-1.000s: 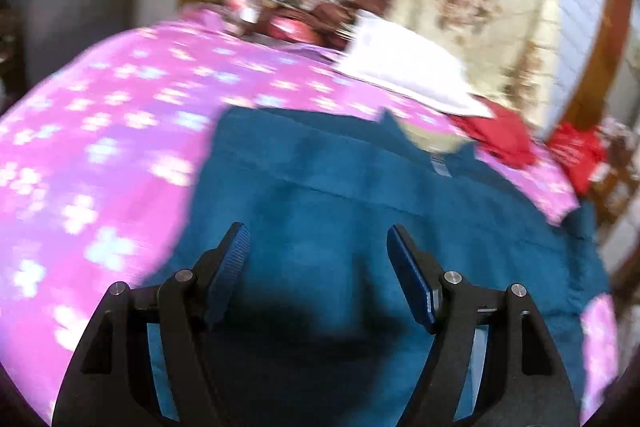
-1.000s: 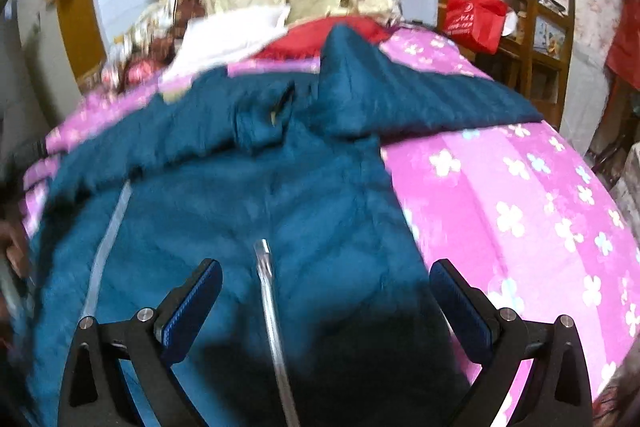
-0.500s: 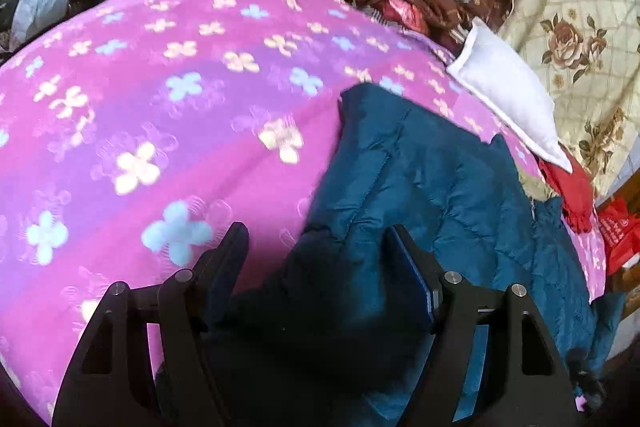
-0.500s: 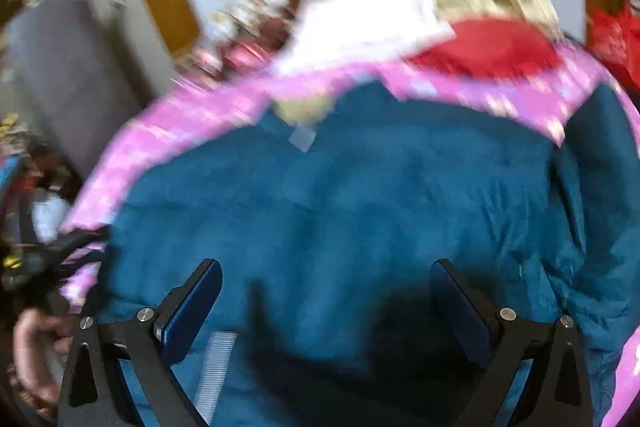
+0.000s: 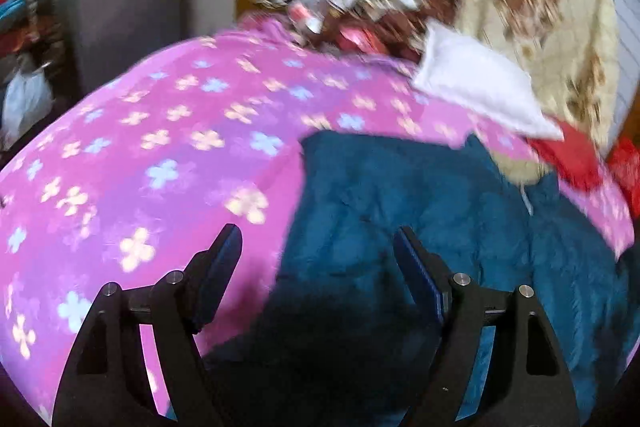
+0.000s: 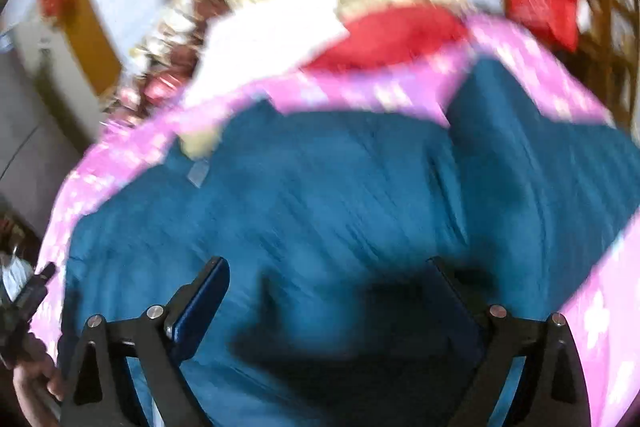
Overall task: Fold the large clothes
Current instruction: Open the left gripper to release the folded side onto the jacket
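Observation:
A large teal padded jacket (image 5: 440,219) lies spread on a bed with a pink flowered cover (image 5: 160,155). My left gripper (image 5: 318,251) is open and empty, low over the jacket's left edge where it meets the pink cover. In the right wrist view the jacket (image 6: 340,195) fills the middle, with one sleeve (image 6: 540,155) out to the right. My right gripper (image 6: 328,279) is open and empty above the jacket's body. Both views are blurred by motion.
A white pillow (image 5: 480,87), a red cloth (image 5: 568,155) and a cream floral quilt (image 5: 540,7) sit at the head of the bed. A grey cabinet (image 5: 120,7) stands at left. A red bag (image 6: 548,7) hangs at the far right.
My left gripper has swung back from the bed's left side toward the jacket's edge. My right gripper has shifted over the jacket body. Both stay open.

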Demonstrator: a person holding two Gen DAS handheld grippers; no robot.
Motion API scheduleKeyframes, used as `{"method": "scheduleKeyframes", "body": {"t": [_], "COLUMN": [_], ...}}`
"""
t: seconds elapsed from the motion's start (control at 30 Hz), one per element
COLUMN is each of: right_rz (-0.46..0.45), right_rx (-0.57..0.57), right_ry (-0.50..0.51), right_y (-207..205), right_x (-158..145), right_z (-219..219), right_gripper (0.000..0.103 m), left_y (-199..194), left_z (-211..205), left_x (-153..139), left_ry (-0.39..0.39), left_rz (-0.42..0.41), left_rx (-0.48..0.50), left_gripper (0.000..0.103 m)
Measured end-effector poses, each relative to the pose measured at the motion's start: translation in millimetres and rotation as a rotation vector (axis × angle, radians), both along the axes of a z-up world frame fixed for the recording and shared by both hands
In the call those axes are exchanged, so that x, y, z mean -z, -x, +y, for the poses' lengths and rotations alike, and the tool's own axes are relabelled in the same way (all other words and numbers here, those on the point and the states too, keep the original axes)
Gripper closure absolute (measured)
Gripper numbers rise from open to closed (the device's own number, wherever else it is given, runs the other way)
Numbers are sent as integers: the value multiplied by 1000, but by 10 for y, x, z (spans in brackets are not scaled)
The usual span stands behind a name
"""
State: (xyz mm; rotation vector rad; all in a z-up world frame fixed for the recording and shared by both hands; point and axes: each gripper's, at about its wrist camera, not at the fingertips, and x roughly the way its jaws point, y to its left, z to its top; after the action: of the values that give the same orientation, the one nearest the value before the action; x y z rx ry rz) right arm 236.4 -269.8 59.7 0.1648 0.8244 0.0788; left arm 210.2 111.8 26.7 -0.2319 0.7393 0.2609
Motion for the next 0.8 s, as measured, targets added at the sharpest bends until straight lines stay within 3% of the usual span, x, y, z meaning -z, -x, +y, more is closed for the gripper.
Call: {"method": "scheduleKeyframes", "body": {"t": [0.07,0.1,0.17,0.2,0.27,0.4,0.53,0.6,0.67,0.73,0.77,0.8], "right_rz": [14,52,166,167,151,174,61,42,83,145,150,143], "right_rx": [-48,-67,-41,-49,-44,-45,-57,-74,-86,-81,-79,-79], "right_ry": [38,65,147,112,63,105,29,65,106,148,139,116], "right_y": [-237,-384,-596,-634,-634,-595,-350,-260,-247,-251,-241,-224], "right_x": [69,194,530,637,626,490,165,130,248,475,544,574], "right_z": [171,228,234,174,91,194,281,474,595,628,608,573], "right_gripper": [4,4,2,0,0,1,2,2,2,1,0,0], "left_y": [-129,-179,-176,-178,-176,-94,46,59,20,-97,-159,-173], "left_z": [32,81,106,126,139,152,178,77,-138,-372,-480,-524], "left_x": [264,400,378,389,381,262,-18,-99,-85,86,229,303], "left_ry": [42,102,115,129,138,104,71,45,18,-23,-70,-109], "left_rz": [113,167,148,157,154,124,5,-37,-37,59,131,145], "left_rx": [11,12,12,5,-2,-44,-87,-31,80,195,226,220], "left_gripper": [23,21,14,13,13,13,14,14,14,16,16,16]}}
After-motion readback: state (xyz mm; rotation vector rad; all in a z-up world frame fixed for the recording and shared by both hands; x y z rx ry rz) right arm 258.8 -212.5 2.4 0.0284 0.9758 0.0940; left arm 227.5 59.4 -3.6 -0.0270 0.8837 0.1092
